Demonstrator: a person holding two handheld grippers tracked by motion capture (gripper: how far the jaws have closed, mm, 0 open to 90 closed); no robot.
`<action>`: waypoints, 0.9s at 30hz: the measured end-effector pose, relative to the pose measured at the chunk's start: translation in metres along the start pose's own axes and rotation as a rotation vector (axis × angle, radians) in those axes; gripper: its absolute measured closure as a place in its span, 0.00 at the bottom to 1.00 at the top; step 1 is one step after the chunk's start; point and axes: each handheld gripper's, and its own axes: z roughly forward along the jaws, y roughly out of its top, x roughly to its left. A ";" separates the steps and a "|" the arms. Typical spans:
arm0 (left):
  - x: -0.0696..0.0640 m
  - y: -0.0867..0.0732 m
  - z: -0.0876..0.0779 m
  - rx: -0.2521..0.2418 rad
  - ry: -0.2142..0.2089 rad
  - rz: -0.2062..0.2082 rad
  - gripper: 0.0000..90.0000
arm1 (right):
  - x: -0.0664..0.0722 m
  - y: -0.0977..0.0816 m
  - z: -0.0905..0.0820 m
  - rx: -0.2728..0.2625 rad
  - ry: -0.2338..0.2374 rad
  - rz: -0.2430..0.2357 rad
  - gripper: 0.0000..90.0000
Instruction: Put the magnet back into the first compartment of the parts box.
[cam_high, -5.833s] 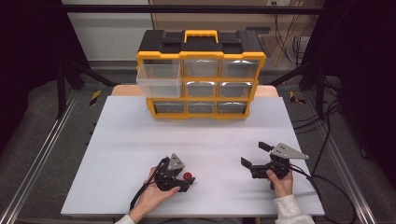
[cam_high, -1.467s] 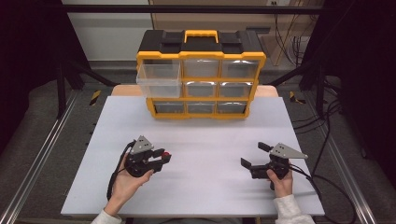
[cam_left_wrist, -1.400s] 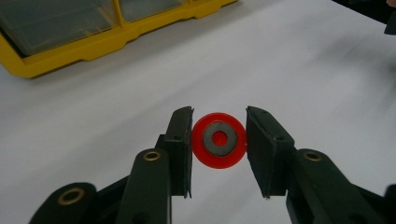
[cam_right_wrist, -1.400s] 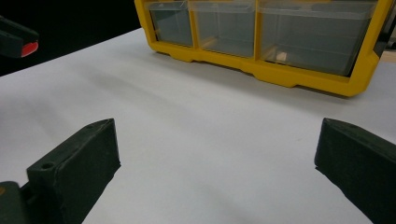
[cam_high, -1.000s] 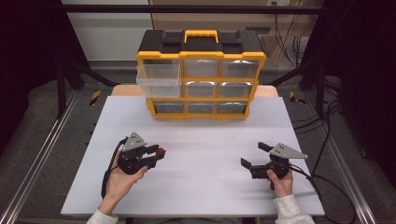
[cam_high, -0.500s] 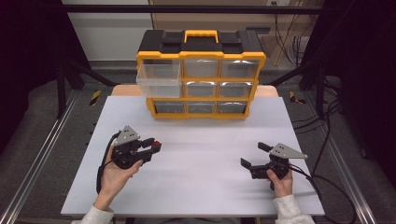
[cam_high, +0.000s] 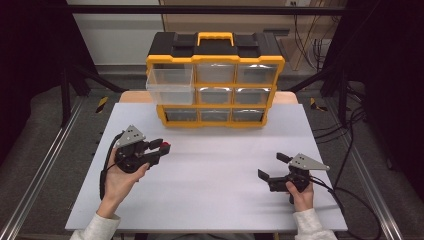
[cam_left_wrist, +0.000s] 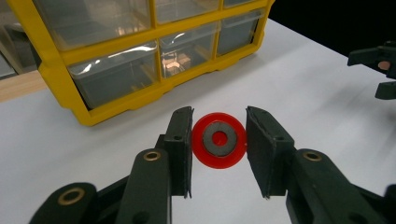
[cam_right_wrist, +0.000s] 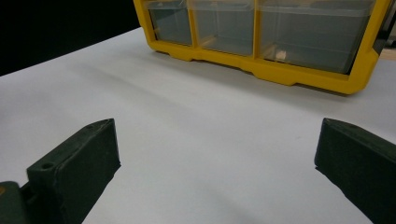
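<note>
A red disc (cam_left_wrist: 218, 140) with a grey ring on its face sits between the jaws of my left gripper (cam_left_wrist: 218, 145), which is shut on it. From above, that gripper (cam_high: 161, 147) hangs over the left part of the white table (cam_high: 215, 195) with the red disc (cam_high: 164, 145) at its tip, pointing right toward the yellow and black drawer cabinet (cam_high: 215, 80). My right gripper (cam_high: 270, 165) rests at the front right, open, with nothing between its jaws. Bare table lies between its jaws in the right gripper view (cam_right_wrist: 217, 154).
The cabinet's top-left clear drawer (cam_high: 170, 84) is pulled out; the other drawers are pushed in. The cabinet's bottom row (cam_right_wrist: 261, 32) stands ahead of the right gripper. Cables trail off the table's right edge (cam_high: 345, 170).
My left gripper has lifted the red disc from the front centre of the table and carried it left and farther back. The right gripper has stayed where it was.
</note>
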 end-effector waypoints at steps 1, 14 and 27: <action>0.000 0.002 0.000 -0.004 0.001 -0.002 0.69 | 0.000 0.000 0.000 0.001 -0.001 -0.001 0.01; 0.000 0.024 -0.006 -0.038 0.001 0.012 0.69 | -0.001 0.000 0.000 -0.003 -0.002 0.000 0.01; 0.000 0.046 -0.012 -0.073 0.006 0.022 0.69 | -0.001 0.000 -0.001 -0.004 -0.006 0.003 0.01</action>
